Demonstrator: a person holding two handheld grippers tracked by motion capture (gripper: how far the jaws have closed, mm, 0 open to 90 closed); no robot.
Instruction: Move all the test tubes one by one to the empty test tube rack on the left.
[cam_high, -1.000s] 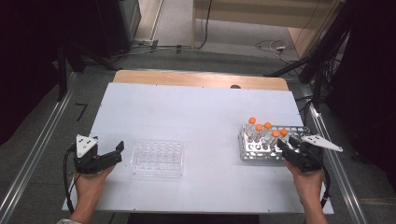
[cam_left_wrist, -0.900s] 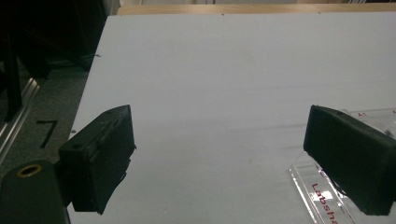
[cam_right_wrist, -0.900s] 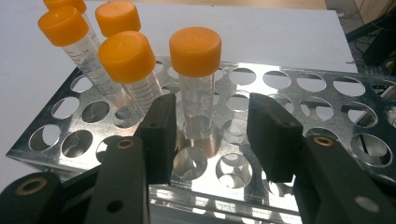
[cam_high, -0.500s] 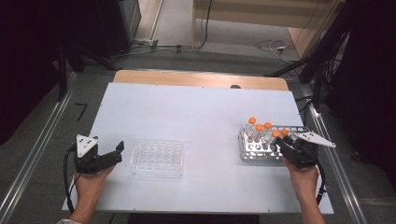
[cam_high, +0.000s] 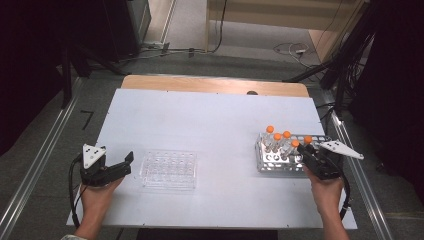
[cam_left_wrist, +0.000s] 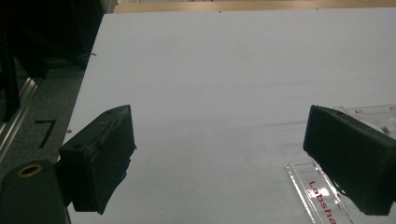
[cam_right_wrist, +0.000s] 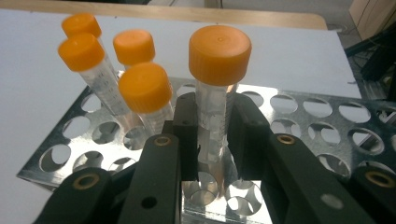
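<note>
The table (cam_high: 200, 120) is plain white with a pale wooden strip along its 12 o'clock edge. Toward 3 o'clock the metal rack (cam_right_wrist: 327, 121) is shiny silver, patterned with rows of round holes. The tubes (cam_right_wrist: 215, 102) in it are clear with bright orange caps (cam_right_wrist: 219, 49). At 8 o'clock the clear plastic tray (cam_high: 168, 170) carries red lettering. Both grippers, left gripper (cam_high: 112, 169) and right gripper (cam_high: 311, 156), are black with brass-coloured rivets and grey plates.

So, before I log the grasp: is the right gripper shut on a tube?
Shut: the right gripper has both jaws pressed against an orange-capped tube above the metal rack.
</note>
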